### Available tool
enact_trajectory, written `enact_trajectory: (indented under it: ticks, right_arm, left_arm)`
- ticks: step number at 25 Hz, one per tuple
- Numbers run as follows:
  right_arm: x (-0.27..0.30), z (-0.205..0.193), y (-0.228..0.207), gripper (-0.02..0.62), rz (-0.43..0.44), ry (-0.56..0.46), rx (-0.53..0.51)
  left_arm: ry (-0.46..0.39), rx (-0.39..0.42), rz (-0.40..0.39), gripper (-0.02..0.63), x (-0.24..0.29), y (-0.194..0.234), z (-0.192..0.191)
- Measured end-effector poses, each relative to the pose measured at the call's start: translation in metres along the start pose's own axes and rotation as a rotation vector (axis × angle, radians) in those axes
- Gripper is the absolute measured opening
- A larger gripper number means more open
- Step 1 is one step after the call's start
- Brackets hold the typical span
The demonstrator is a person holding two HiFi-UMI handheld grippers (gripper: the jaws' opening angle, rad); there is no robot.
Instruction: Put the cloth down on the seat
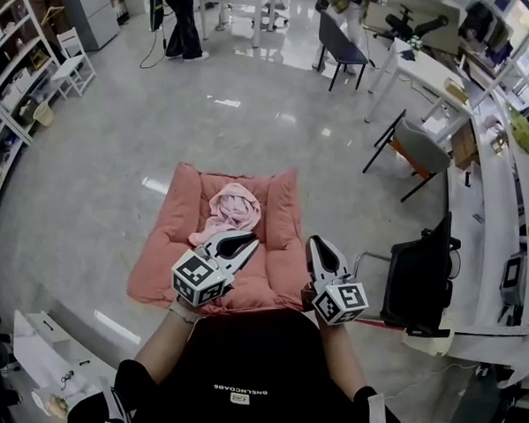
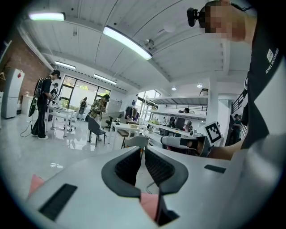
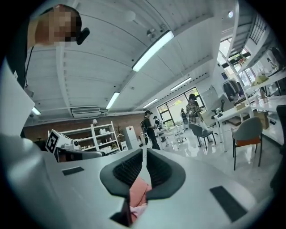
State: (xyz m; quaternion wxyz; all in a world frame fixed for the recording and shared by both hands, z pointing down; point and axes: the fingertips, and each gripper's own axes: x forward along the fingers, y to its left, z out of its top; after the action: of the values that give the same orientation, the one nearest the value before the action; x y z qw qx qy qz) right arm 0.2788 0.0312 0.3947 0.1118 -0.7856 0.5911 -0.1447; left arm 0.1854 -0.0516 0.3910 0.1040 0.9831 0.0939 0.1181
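A crumpled pink cloth lies loose on the salmon-pink seat cushion, which sits on the floor. My left gripper hovers at the cushion's near side, just short of the cloth, with its jaws shut and nothing between them. My right gripper is over the cushion's near right corner, shut and holding nothing. In the left gripper view the left gripper points out across the room, and a bit of pink cushion shows below the pads. In the right gripper view, pink fabric shows below the shut right gripper.
A black office chair stands close on the right, with a grey and orange chair farther back. Long desks line the right side and white shelves the left. A white bag lies at the lower left. People stand at the far end.
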Motion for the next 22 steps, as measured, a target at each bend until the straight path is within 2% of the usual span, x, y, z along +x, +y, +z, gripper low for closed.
enact_trajectory:
  ticks: [8, 22]
  right_arm:
    - [0.006, -0.008, 0.015, 0.044, 0.023, 0.053, -0.132]
    - [0.004, -0.016, 0.015, 0.044, 0.032, 0.071, -0.117]
  left_arm:
    - [0.008, -0.012, 0.006, 0.043, 0.000, 0.001, -0.001]
    - [0.026, -0.021, 0.022, 0.043, -0.003, -0.002, -0.011]
